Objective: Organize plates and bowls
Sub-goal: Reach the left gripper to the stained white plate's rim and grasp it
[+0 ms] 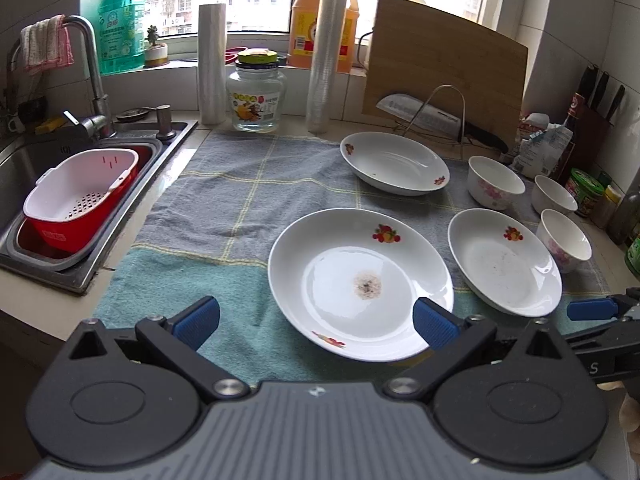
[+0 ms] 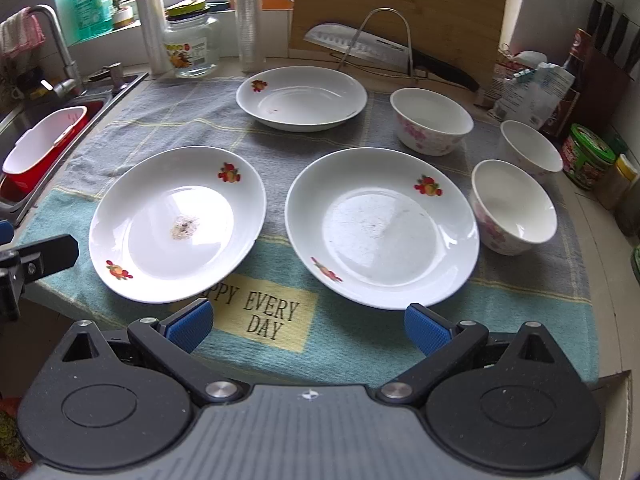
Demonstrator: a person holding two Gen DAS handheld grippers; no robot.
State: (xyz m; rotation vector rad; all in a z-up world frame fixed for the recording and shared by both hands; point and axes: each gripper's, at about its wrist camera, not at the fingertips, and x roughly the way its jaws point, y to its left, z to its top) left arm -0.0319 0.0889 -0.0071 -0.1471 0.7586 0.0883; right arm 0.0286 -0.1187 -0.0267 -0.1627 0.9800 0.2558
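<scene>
Three white plates and three floral bowls sit apart on my towel-covered table. Only my right wrist view shows the towel's words "HAPPY EVERY DAY"; only my left shows the whole sink basket. Both my left gripper and right gripper have jaws apart, holding nothing.

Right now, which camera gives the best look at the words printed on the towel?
The right wrist view. The yellow label lies in full sight between the two near plates, reading "HAPPY EVERY DAY", its first letters partly under the left plate. In the left wrist view the label is hidden; only the towel shows.
</scene>
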